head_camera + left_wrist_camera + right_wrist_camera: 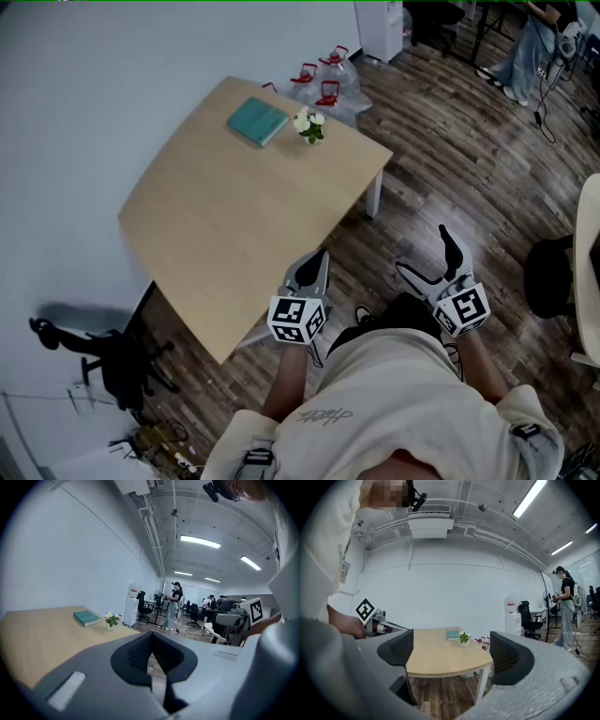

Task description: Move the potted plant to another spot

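Note:
The potted plant [309, 125], small with white flowers in a white pot, stands near the far edge of the light wooden table [225, 225], just right of a teal book [258, 122]. Both grippers hover off the table's near side, far from the plant. My left gripper [316, 265] is shut with nothing in it; in its own view the pads [140, 651] meet, and the plant [111, 620] stands beyond them to the left. My right gripper [427, 255] is open and empty; the plant [464, 638] shows between its wide-spread pads [397, 649].
Clear water jugs with red handles [323, 80] sit on the floor behind the table. A black office chair [112, 361] stands at the left, a dark seat [548, 277] and a white tabletop edge [589, 262] at the right. A person [525, 47] stands far back right.

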